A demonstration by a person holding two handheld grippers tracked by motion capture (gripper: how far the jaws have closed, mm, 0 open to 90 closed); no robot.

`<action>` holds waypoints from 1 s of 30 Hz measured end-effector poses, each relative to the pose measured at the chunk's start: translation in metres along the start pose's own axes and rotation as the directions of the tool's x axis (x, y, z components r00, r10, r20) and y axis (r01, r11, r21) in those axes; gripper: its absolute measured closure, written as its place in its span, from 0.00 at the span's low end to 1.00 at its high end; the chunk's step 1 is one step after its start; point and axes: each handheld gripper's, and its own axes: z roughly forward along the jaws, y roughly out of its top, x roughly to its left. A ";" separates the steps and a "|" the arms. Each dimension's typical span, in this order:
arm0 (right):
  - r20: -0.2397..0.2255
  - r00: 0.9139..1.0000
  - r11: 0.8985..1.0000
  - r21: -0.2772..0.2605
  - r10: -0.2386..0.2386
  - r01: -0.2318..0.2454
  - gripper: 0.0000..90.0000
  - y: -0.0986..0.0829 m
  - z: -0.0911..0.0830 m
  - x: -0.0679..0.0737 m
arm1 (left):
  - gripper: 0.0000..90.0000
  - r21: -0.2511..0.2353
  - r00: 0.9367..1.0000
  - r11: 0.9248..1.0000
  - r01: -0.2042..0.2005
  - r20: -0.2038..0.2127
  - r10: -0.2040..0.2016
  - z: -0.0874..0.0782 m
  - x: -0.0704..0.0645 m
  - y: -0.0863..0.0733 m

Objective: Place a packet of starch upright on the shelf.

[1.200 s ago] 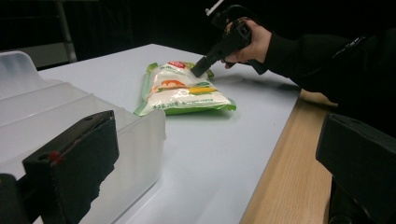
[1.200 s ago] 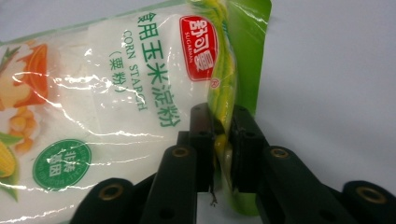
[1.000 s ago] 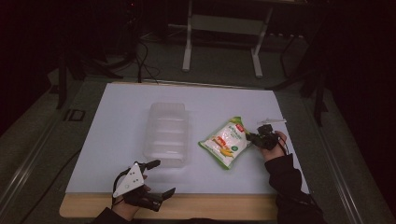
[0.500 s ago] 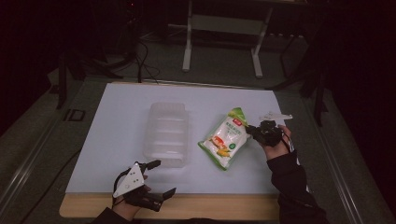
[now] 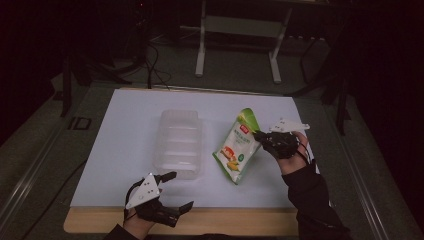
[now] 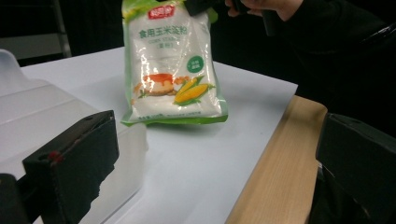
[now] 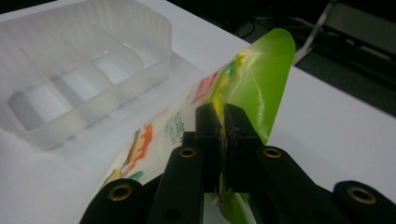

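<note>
A green and white bag of corn starch (image 5: pixel 239 147) (image 6: pixel 170 65) (image 7: pixel 254 79) is lifted by its top edge, its bottom resting on the white table sheet (image 5: pixel 125 125). My right gripper (image 5: pixel 258 135) (image 7: pixel 223 123) is shut on the bag's top seal. A clear plastic tray (image 5: pixel 179 142) (image 7: pixel 84 74) (image 6: pixel 28 116) with several compartments lies to the bag's left. My left gripper (image 5: pixel 175 191) (image 6: pixel 215 154) hovers open at the table's front edge, beside the tray's near corner, holding nothing.
A wooden table edge (image 5: pixel 225 221) (image 6: pixel 275 158) borders the white sheet at the front. A metal stand (image 5: pixel 237 30) and cables lie on the dark floor beyond the table.
My right gripper has raised the bag's top end and drawn it back, so the bag tilts up from lying flat. The left gripper has stayed still.
</note>
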 end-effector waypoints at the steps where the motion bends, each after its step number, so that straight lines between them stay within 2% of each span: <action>1: 0.000 1.000 1.000 -0.006 -0.005 0.005 0.95 0.002 -0.002 0.002 | 0.00 -0.004 1.000 1.000 0.001 0.006 -0.001 0.000 0.000 0.003; 4: -0.004 1.000 1.000 -0.015 -0.023 0.023 0.96 0.007 -0.006 0.003 | 0.00 -0.018 1.000 1.000 0.009 0.012 -0.009 0.000 -0.001 0.009; 7: 0.001 0.999 0.998 -0.041 -0.043 0.043 0.96 0.013 -0.019 0.007 | 0.00 -0.038 1.000 0.999 0.008 0.020 -0.007 0.003 -0.001 0.018; 11: 0.000 0.997 0.995 -0.065 -0.072 0.071 0.96 0.019 -0.033 0.009 | 0.00 -0.030 1.000 1.000 0.002 0.015 -0.001 0.009 -0.004 0.024; 14: -0.011 0.995 0.994 -0.058 -0.095 0.095 0.96 0.017 -0.038 0.013 | 0.00 -0.018 1.000 1.000 0.002 0.017 -0.002 0.014 -0.006 0.027; 18: -0.041 0.994 0.992 -0.069 -0.105 0.102 0.96 0.011 -0.045 0.020 | 0.00 -0.006 1.000 1.000 -0.002 0.015 0.002 0.020 -0.008 0.030; 21: -0.093 0.991 0.994 -0.073 -0.094 0.087 0.96 0.004 -0.049 0.027 | 0.00 0.005 1.000 1.000 -0.002 0.022 0.001 0.027 -0.009 0.035; 23: -0.099 0.990 0.993 -0.076 -0.102 0.095 0.96 -0.001 -0.052 0.031 | 0.00 0.014 0.999 1.000 0.003 0.042 -0.004 0.032 -0.010 0.039; 26: -0.129 0.988 0.993 -0.090 -0.084 0.073 0.96 -0.011 -0.059 0.036 | 0.00 0.077 0.996 0.997 0.012 0.082 -0.019 0.042 -0.011 0.048; 27: -0.135 0.987 0.994 -0.087 -0.084 0.073 0.96 -0.015 -0.061 0.037 | 0.00 0.090 0.996 0.996 0.011 0.084 -0.018 0.047 -0.011 0.051; 30: -0.139 0.988 0.995 -0.078 -0.064 0.053 0.96 -0.027 -0.067 0.038 | 0.00 0.073 0.994 0.997 -0.004 0.109 -0.004 0.059 -0.008 0.059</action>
